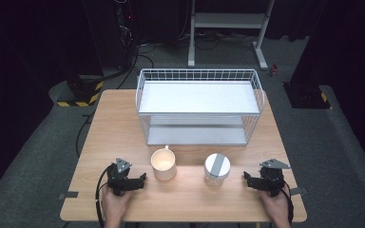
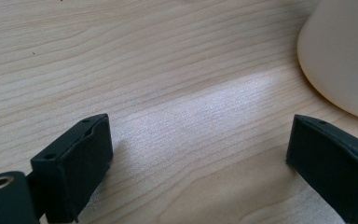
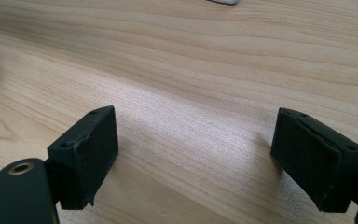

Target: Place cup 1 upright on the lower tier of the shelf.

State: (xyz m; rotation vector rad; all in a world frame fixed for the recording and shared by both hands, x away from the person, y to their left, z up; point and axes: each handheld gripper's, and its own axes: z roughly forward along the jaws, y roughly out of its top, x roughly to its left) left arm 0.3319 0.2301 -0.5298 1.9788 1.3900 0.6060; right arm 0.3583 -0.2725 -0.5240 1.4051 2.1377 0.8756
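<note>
From above, a wooden table [image 1: 123, 118] carries a white wire rack [image 1: 198, 105] at its far middle, its long axis running left to right, with two shelves. Near it stand a cream mug [image 1: 164, 164], upright, handle pointing away toward the rack, and to its right a clear jar [image 1: 216, 168] with a white lid crossed by a grey stripe. The left gripper [image 1: 138, 180] rests just left of the mug; the right gripper [image 1: 248, 178] sits right of the jar. No writing can be read.

In the left gripper view, the jaws stand wide apart over bare wood, the mug [image 2: 342, 56] at the far right.

In the right gripper view, the jaws are likewise spread, holding nothing.
</note>
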